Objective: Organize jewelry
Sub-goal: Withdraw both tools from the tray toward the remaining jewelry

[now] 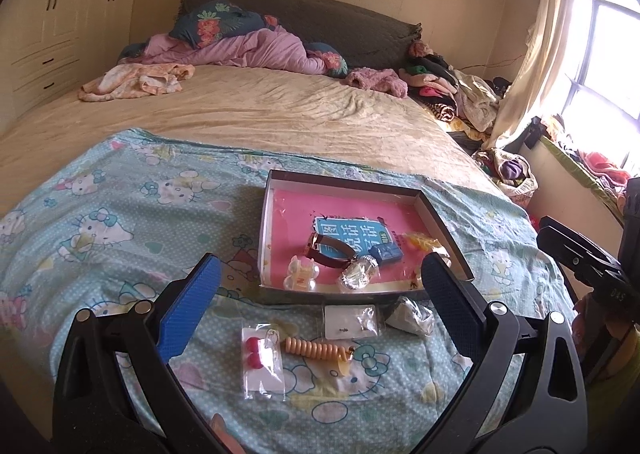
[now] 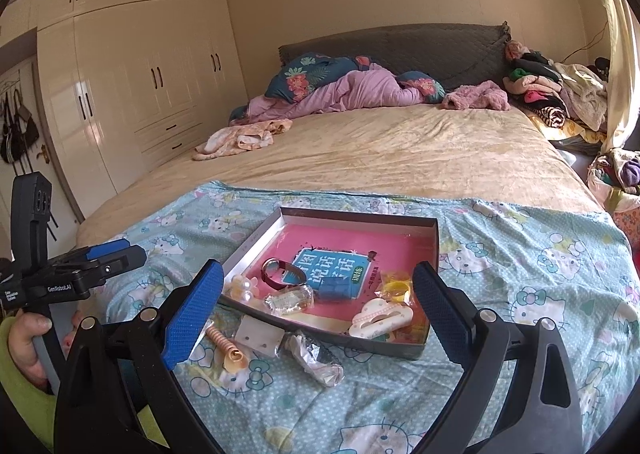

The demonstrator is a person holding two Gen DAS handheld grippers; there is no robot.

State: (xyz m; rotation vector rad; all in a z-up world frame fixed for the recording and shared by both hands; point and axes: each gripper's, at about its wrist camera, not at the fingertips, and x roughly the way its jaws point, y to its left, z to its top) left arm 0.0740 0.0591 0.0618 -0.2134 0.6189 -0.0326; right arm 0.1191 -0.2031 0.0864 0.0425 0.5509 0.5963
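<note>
Shallow box (image 1: pixel 428 209) sits on the Hello Kitty blanket (image 1: pixel 120 221) on the bed (image 1: pixel 280 109). Inside it: watch (image 1: pixel 326 250), cloud hair clip (image 2: pixel 380 318), yellow ring in a bag (image 2: pixel 396 288), foil-wrapped piece (image 1: pixel 358 274). Outside, near the front wall: spiral hair tie (image 1: pixel 316 350), red earrings in a bag (image 1: pixel 260 358), earring card (image 1: pixel 350 321), crumpled clear bag (image 1: pixel 410 316). Left tool (image 1: pixel 320 310) spread wide, empty, hovering over the loose pieces. Right tool (image 2: pixel 320 310) also spread wide, empty, facing the box front.
</note>
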